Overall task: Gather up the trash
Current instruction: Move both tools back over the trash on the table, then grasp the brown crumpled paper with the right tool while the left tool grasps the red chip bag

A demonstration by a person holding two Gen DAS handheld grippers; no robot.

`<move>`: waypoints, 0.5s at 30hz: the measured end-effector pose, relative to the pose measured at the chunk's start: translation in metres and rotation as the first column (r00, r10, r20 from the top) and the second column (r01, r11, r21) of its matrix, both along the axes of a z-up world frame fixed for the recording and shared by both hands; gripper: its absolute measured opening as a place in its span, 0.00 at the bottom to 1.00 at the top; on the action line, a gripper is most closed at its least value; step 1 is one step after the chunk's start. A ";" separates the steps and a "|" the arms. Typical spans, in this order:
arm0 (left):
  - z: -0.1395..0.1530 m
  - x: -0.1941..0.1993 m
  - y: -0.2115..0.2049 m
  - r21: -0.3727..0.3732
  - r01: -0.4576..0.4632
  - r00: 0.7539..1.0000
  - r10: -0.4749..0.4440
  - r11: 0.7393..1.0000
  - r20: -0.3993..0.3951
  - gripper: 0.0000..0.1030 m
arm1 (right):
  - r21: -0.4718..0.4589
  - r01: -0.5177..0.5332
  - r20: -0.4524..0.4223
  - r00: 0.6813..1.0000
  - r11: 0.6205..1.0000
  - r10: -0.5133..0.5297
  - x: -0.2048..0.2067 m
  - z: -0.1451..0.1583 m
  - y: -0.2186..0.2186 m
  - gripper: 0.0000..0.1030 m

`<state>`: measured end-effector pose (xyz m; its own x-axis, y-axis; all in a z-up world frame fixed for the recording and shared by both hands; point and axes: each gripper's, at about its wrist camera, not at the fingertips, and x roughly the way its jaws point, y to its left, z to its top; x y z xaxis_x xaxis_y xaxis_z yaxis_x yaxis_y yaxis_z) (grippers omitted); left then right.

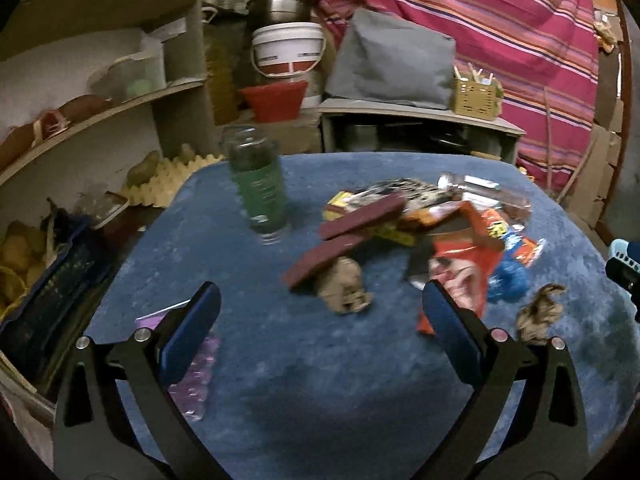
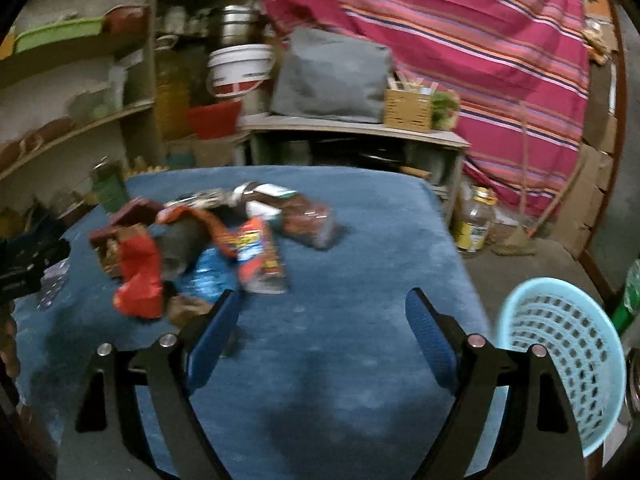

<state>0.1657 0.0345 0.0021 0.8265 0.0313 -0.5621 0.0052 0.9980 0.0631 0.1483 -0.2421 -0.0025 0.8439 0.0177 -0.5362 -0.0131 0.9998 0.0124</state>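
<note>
A heap of trash lies on the blue-covered table (image 1: 280, 360): maroon wrappers (image 1: 360, 216), an orange-red snack bag (image 1: 464, 256), a blue wrapper (image 1: 512, 276) and two crumpled brown paper balls (image 1: 346, 292) (image 1: 538, 314). A clear bottle with a green label (image 1: 260, 192) stands to the left of the heap. My left gripper (image 1: 316, 312) is open above the cloth, just short of the heap, with nothing between its fingers. My right gripper (image 2: 322, 312) is also open and empty, to the right of the heap (image 2: 208, 248). A light blue plastic basket (image 2: 560, 356) sits at the table's right edge.
A purple plastic piece (image 1: 192, 380) lies under the left finger. Shelves (image 1: 80, 120) with crates and egg trays stand left. Behind the table are a low cabinet (image 1: 420, 128), a grey cushion, a white bucket (image 1: 288, 50) and a striped pink cloth. A yellow-labelled jar (image 2: 476, 228) stands on the floor.
</note>
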 end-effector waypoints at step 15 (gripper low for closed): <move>-0.016 0.004 0.055 -0.081 -0.031 0.998 0.026 0.996 -0.065 0.95 | -0.077 -0.038 -0.113 0.993 0.996 0.029 0.026 -0.032 0.071 0.79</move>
